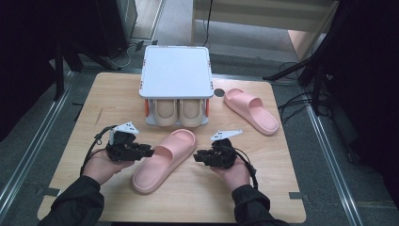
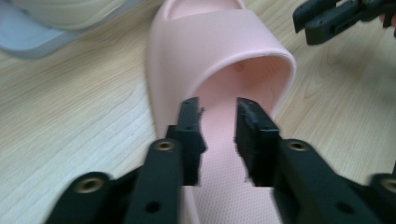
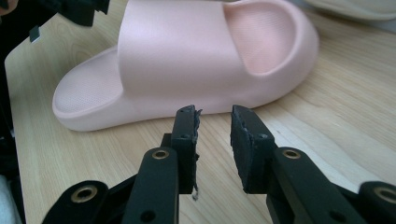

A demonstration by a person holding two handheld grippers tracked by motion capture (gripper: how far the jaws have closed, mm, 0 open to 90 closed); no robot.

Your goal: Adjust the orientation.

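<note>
A pink slipper [image 1: 164, 160] lies at an angle on the wooden table [image 1: 113, 99], between my two grippers. My left gripper [image 1: 148, 151] points at its left side, level with the strap. In the left gripper view the jaws [image 2: 218, 109] stand apart over the slipper's footbed [image 2: 210, 42], with the pads pressing on nothing. My right gripper [image 1: 197, 156] points at the slipper's right side with a small gap to it. Its jaws [image 3: 214, 116] are open and empty just short of the slipper [image 3: 187, 51].
A second pink slipper [image 1: 251, 110] lies at the back right of the table. A small rack with a white top [image 1: 175, 71] stands at the back middle, with a pair of beige slippers [image 1: 178, 113] on its lower shelf. Dark stands and cables surround the table.
</note>
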